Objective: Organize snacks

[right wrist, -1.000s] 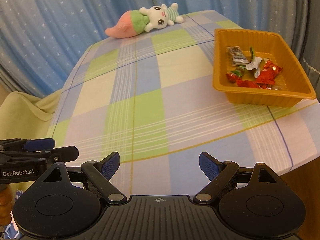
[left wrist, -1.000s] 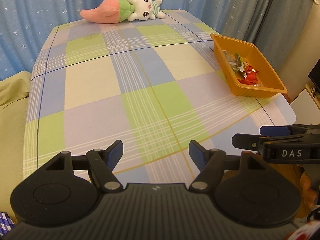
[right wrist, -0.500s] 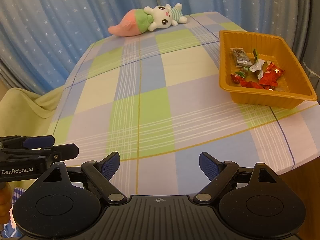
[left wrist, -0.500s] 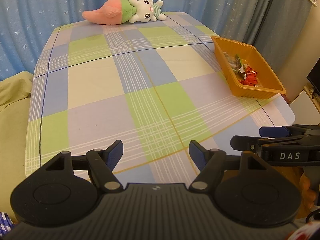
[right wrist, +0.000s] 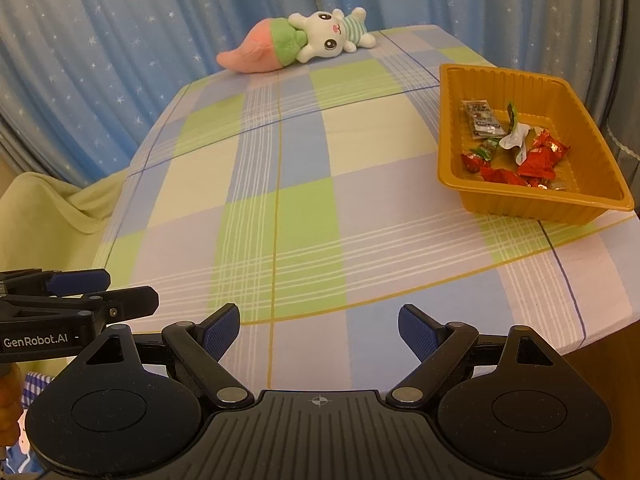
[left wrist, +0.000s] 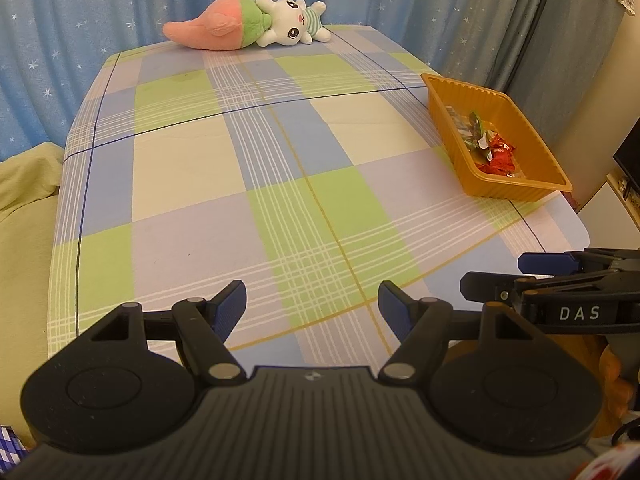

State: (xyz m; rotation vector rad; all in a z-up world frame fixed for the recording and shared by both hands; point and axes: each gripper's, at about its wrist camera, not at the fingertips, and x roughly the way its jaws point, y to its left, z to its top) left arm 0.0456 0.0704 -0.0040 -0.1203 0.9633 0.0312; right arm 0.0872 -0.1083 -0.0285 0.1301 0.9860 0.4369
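An orange tray (right wrist: 452, 128) stands at the table's right side and holds several wrapped snacks (right wrist: 536, 158), mostly red ones and a dark packet. The tray also shows in the left wrist view (left wrist: 516, 190), with the snacks (left wrist: 494, 154) inside. My left gripper (left wrist: 312, 308) is open and empty above the near table edge. My right gripper (right wrist: 319, 330) is open and empty, also over the near edge, well short of the tray. Each gripper shows from the side in the other's view, the right one (left wrist: 520, 276) and the left one (right wrist: 100, 292).
A checked tablecloth (right wrist: 280, 200) covers the table. A plush rabbit with a carrot body (right wrist: 300, 42) lies at the far edge. Blue star curtains (right wrist: 120, 40) hang behind. A green cloth (left wrist: 24, 208) lies left of the table.
Both grippers have pulled back and risen a little, so the table and tray look farther off. Both stay open and empty.
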